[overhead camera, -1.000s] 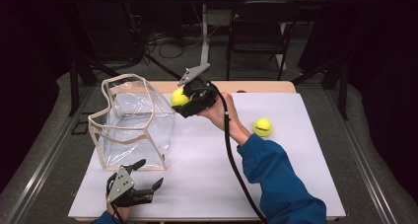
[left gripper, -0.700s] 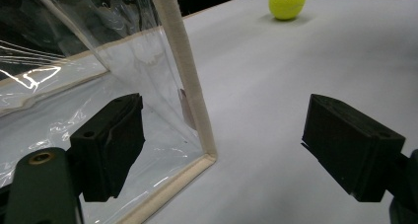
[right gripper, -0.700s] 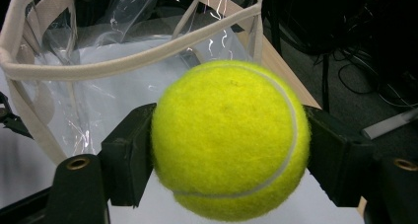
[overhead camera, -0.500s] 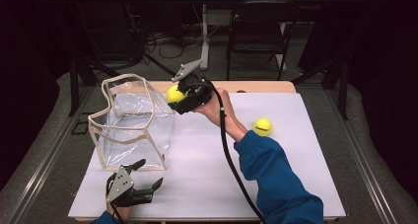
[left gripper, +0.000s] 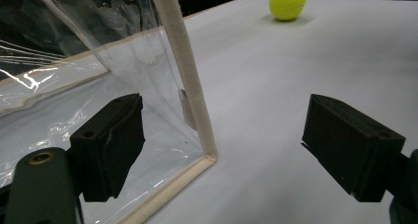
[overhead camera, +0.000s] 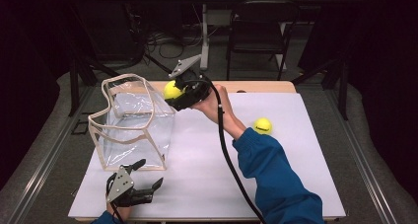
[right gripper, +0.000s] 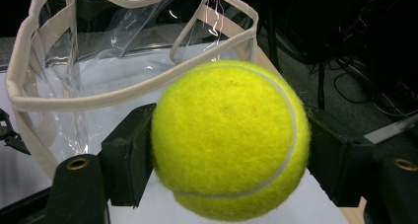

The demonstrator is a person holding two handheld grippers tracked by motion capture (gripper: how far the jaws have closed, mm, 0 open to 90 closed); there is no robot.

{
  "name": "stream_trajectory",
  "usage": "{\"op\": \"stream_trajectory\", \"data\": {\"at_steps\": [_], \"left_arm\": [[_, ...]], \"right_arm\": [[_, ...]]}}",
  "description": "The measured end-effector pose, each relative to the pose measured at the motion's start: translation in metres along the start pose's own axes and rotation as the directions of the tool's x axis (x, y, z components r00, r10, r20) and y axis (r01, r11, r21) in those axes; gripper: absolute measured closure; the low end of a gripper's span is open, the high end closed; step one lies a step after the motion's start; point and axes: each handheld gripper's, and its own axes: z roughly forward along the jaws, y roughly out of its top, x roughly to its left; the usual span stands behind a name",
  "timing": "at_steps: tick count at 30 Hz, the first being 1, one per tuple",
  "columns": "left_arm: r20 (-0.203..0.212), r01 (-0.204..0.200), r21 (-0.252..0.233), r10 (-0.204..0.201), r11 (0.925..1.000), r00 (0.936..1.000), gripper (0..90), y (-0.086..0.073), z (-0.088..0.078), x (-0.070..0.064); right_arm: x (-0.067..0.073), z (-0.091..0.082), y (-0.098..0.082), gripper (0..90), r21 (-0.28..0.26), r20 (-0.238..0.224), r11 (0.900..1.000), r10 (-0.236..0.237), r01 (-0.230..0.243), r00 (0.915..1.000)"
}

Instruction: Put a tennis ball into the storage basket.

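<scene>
White rectangular table sheet [overhead camera: 296, 135] unchanged from a second ago; clear plastic bag with beige fabric trim [overhead camera: 130, 123] stands open-topped at its far-left part, same spot as before. Change vs earlier frames: right gripper [overhead camera: 178, 93] has shifted left with its ball, from right of the bag's far corner to just at the bag's upper right rim, raised above the table. Left gripper [overhead camera: 143, 177] has not moved, sits at the near-left edge of the sheet, just in front of the bag's near side. Right gripper: jaws clamped on a fuzzy yellow-green tennis ball [right gripper: 230, 140], pads pressing both sides, ball filling the gap; in the right gripper view the bag's open mouth lies right behind and below the ball. Left gripper: jaws spread wide, nothing between the pads; in the left gripper view the bag's trimmed vertical corner edge [left gripper: 190, 81] stands between the two jaws, farther out, contact not clear. Count: one bag, two grippers, two tennis balls, the second yellow-green tennis ball [overhead camera: 262, 126] loose on the sheet at right, well apart from the bag, same place as before.
</scene>
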Motion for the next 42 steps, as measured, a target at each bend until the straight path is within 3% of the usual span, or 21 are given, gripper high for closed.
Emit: {"op": "stream_trajectory", "data": {"at_steps": [42], "left_arm": [[0.004, 0.001, -0.003, -0.001, 1.0000, 1.0000, 15.9, 0.000, 0.000, 0.000]], "right_arm": [[0.017, 0.014, 0.027, 26.4, -0.077, -0.016, 0.997, -0.018, 0.016, 0.9997]]}}
